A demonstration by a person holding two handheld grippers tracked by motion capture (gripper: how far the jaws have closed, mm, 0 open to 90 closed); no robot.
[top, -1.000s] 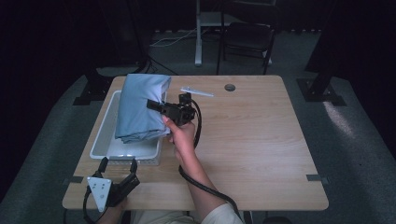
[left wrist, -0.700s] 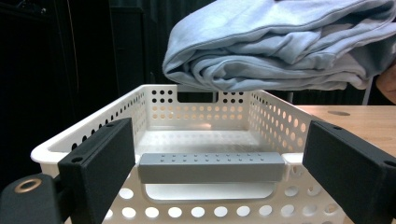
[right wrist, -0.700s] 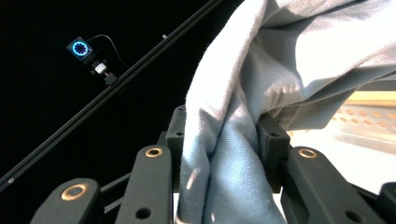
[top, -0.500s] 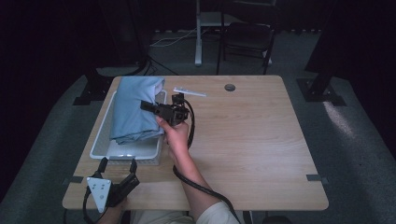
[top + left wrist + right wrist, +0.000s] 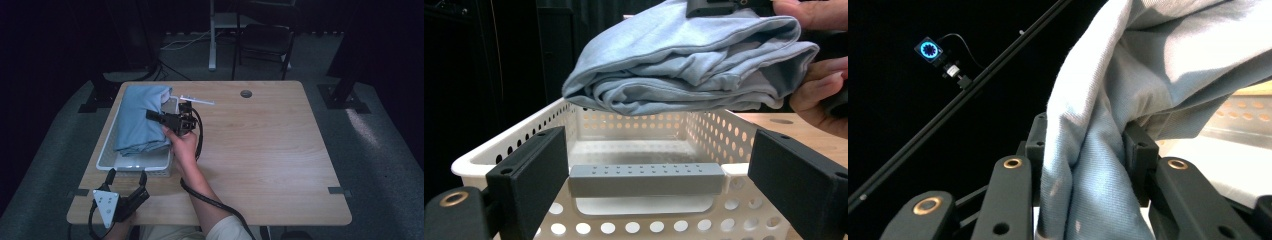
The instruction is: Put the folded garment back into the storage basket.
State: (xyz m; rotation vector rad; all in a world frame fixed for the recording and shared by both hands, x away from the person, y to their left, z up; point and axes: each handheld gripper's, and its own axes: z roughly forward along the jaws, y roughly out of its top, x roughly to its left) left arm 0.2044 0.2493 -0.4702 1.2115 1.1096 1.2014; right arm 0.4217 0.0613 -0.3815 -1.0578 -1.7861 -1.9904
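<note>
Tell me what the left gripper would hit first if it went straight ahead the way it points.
Probably the near wall of the white basket: the left gripper, fingers open, faces it squarely. The folded blue cloth hangs higher, above that line.

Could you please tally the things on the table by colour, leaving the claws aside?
Light blue: 1, folded garment held over the basket
White: 2, perforated plastic basket and a small flat item on the table beyond it
Total: 3
</note>
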